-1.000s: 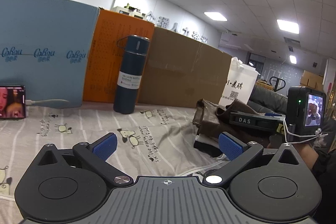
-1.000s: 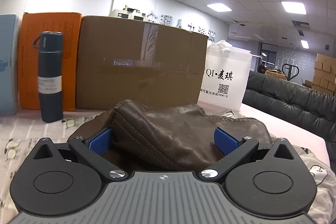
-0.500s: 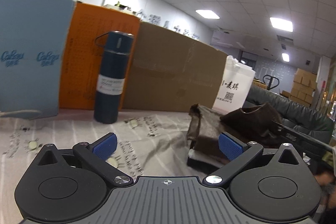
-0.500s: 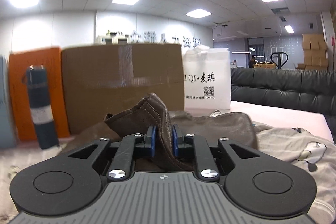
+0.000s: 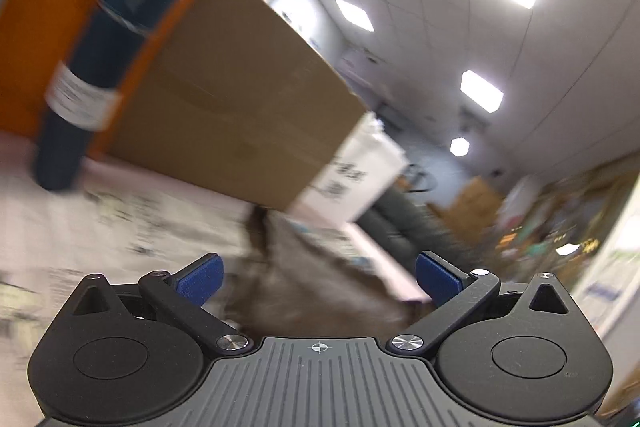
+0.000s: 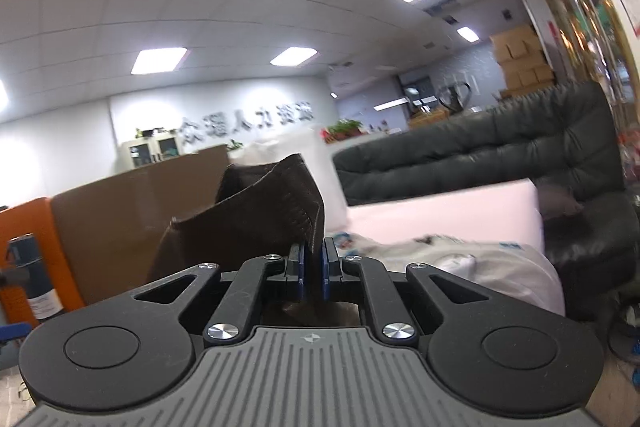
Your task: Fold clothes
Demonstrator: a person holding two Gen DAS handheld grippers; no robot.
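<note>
A dark brown leather garment [image 6: 272, 211] is pinched at its stitched edge in my right gripper [image 6: 313, 267], which is shut on it and holds it lifted, the cloth standing up in front of the camera. In the left wrist view the same brown garment [image 5: 304, 287] lies blurred on the printed sheet, between and just beyond the blue pads of my left gripper [image 5: 318, 281], which is open and tilted. It does not hold anything.
A dark blue vacuum bottle [image 5: 96, 79] stands at the left before an orange box [image 5: 52, 7] and a large cardboard box [image 5: 240, 107]. A white bag [image 5: 352, 175] stands beyond. A white garment [image 6: 480, 267] lies on the pink table [image 6: 440, 211], with a black sofa [image 6: 500, 155] behind.
My right gripper, closed on the brown garment since half a second ago, has lifted it and swung right. My left gripper has moved over the garment and tilted, still open.
</note>
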